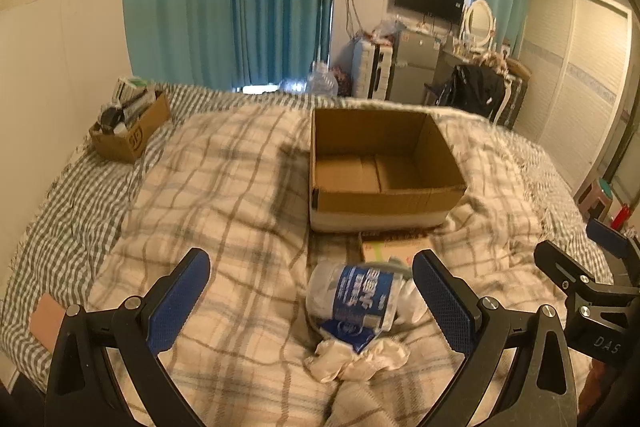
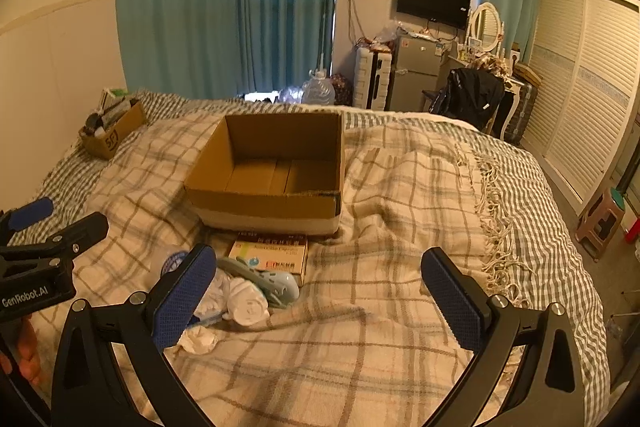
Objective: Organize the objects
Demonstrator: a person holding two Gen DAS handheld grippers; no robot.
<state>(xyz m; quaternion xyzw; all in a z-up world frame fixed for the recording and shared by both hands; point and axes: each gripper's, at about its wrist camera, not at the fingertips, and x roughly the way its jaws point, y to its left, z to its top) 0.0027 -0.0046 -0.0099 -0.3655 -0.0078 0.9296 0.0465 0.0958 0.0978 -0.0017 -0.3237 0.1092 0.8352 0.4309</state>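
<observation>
An open, empty cardboard box (image 1: 384, 171) sits on the plaid blanket; it also shows in the right wrist view (image 2: 272, 175). In front of it lie a white pack with a blue label (image 1: 356, 297), a medicine box (image 2: 272, 253), a light blue plastic item (image 2: 276, 285) and a small white figure (image 2: 248, 305). My left gripper (image 1: 312, 291) is open, its fingers either side of the blue-labelled pack and not touching it. My right gripper (image 2: 320, 287) is open and empty, with the pile beside its left finger (image 2: 184, 291).
A smaller cardboard box (image 1: 128, 131) full of items stands at the far left of the bed. A fridge (image 2: 412, 79), a dresser and a chair with a black jacket (image 2: 472, 99) stand beyond the bed. A stool (image 2: 600, 219) stands at the right on the floor.
</observation>
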